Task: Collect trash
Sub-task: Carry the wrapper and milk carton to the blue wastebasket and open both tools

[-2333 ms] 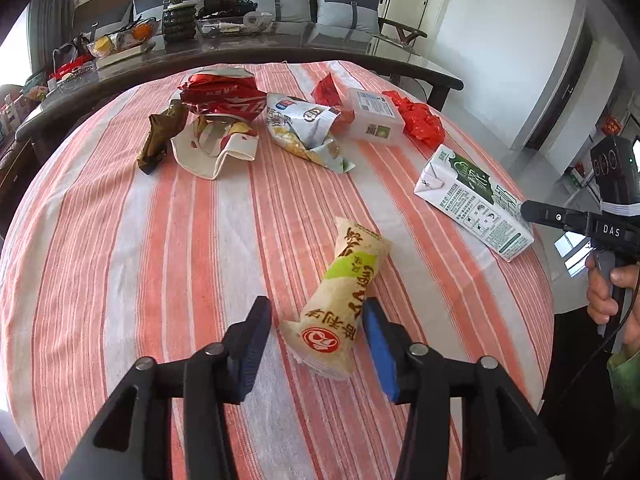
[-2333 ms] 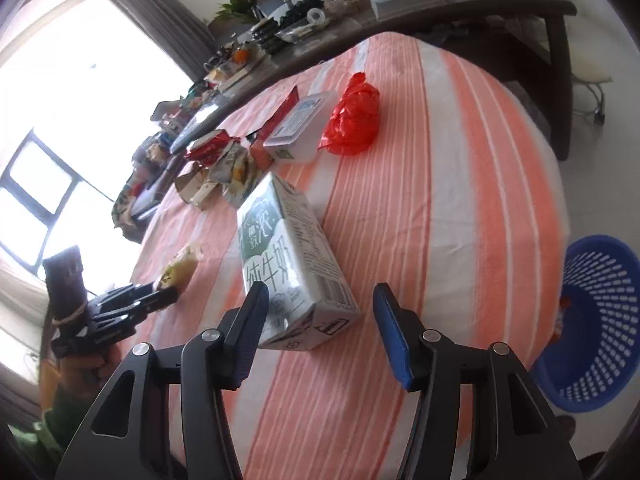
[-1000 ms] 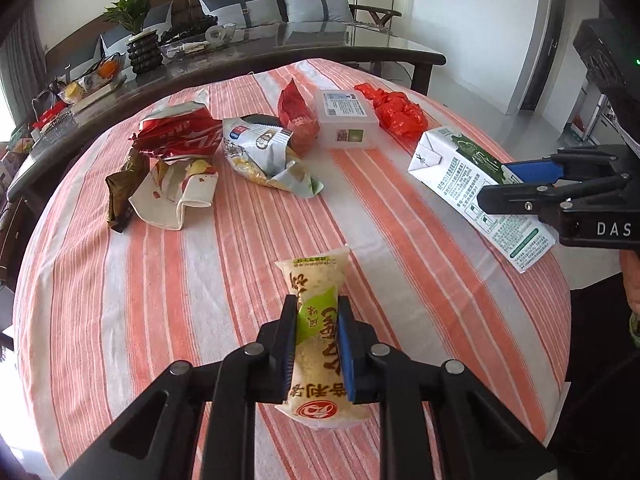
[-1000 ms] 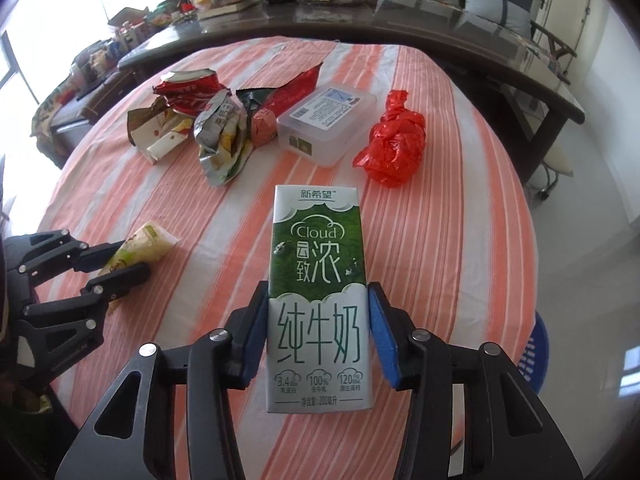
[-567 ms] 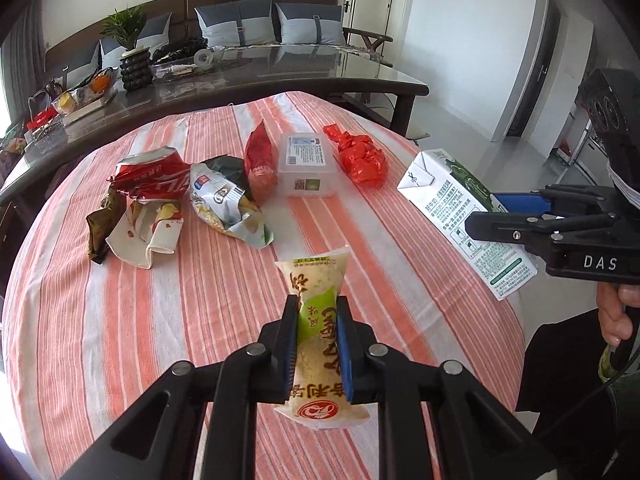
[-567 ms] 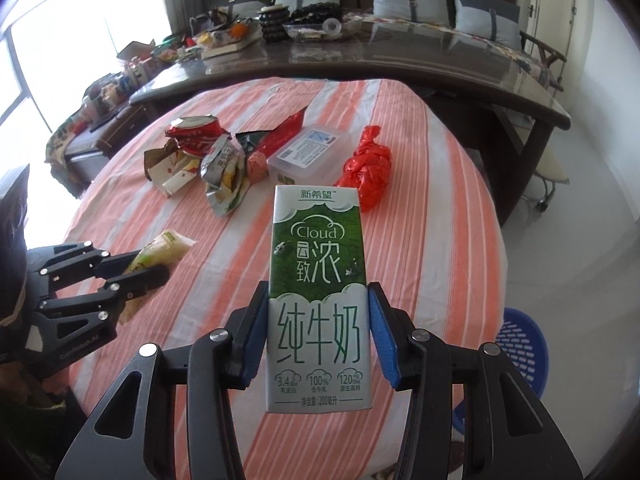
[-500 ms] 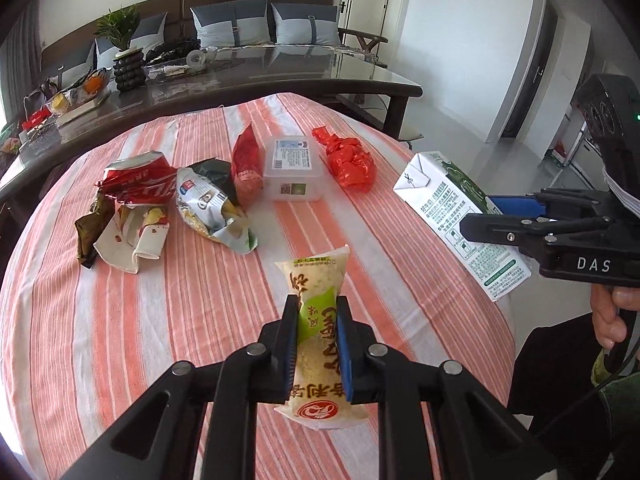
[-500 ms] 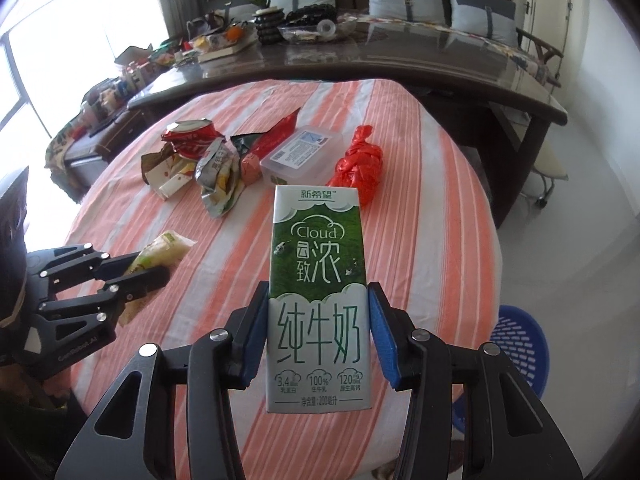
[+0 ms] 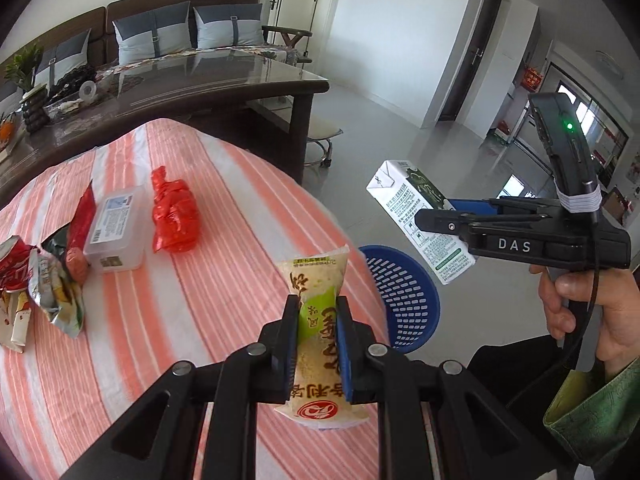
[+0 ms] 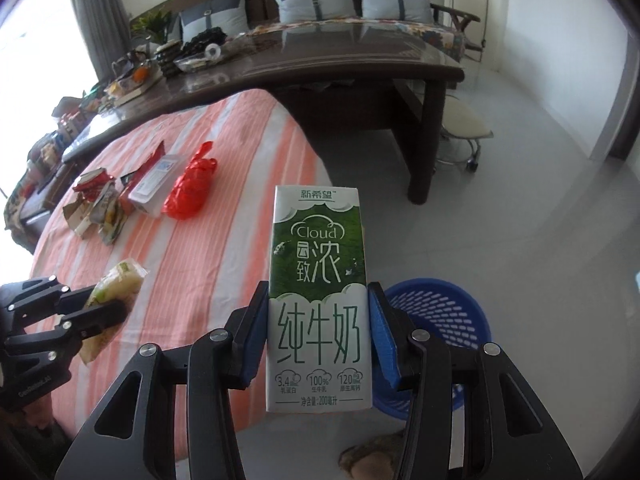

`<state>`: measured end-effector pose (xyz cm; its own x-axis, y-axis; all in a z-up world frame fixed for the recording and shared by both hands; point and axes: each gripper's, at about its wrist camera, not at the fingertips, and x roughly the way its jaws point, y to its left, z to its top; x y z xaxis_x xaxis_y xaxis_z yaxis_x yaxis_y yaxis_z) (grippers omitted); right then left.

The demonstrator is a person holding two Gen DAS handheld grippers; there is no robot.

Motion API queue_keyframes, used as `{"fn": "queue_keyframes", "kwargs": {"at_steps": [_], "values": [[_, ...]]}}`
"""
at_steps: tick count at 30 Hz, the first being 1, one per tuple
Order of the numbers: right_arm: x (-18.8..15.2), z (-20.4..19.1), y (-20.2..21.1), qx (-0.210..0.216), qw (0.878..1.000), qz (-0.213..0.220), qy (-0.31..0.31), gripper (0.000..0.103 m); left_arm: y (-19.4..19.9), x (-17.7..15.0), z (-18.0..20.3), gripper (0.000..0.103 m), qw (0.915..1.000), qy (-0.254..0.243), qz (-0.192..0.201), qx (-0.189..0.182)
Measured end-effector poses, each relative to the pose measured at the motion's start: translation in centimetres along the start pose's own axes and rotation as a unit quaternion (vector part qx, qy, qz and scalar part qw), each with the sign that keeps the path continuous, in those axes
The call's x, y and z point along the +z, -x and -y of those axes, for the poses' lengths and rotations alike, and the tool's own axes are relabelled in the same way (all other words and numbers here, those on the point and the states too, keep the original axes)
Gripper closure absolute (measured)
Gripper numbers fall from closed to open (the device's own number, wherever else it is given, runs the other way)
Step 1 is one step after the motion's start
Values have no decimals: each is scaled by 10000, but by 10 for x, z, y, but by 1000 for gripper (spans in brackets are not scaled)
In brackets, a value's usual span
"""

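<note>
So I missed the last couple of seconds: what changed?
Both grippers closed and lifted: the left gripper took the snack packet, the right gripper the milk carton, carrying both toward the blue basket. The other trash stayed on the table.

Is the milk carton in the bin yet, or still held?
Held, not in. The right tool clamps the milk carton above the floor, and the blue bin sits below and behind it.

The milk carton (image 10: 318,300) hides part of the blue basket (image 10: 440,308).
</note>
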<state>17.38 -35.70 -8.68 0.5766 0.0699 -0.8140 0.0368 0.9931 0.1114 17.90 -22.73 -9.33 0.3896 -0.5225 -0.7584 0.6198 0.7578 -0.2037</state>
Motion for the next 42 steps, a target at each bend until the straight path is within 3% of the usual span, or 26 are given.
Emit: {"fn": "queue_keyframes", "kwargs": {"at_steps": [9,14,18,22,36,38,39,40,42], "values": [[-13,105,-19,-595,9950,-370,-716,55,-78,39,64,86,9976,-36,-328,-609],[-28,143,-37,-654,9913,-560,-992,55,-126,46,86,86,9954,-5,-592,-756],[-42,168,-52,-461,9883,-583,-1331,55,-158,46,95,86,9939,29,-776,-782],[-52,190,-59,-238,9826,-664,-1718,55,-181,42,100,86,9929,22,-892,-792],[-58,217,-76,-132,9771,-766,-1980,54,-227,38,116,84,9917,-180,-1058,-712],[-57,218,-79,-142,9772,-715,-1994,53,-237,40,117,65,9909,-181,-1107,-743],[-57,219,-79,-134,9769,-704,-2013,48,-238,41,116,50,9915,-164,-1076,-709],[-57,221,-79,-113,9762,-686,-2053,40,-236,43,117,46,9928,-153,-982,-663],[-57,223,-76,-81,9753,-607,-2120,39,-233,46,115,46,9940,-122,-877,-645]]}}
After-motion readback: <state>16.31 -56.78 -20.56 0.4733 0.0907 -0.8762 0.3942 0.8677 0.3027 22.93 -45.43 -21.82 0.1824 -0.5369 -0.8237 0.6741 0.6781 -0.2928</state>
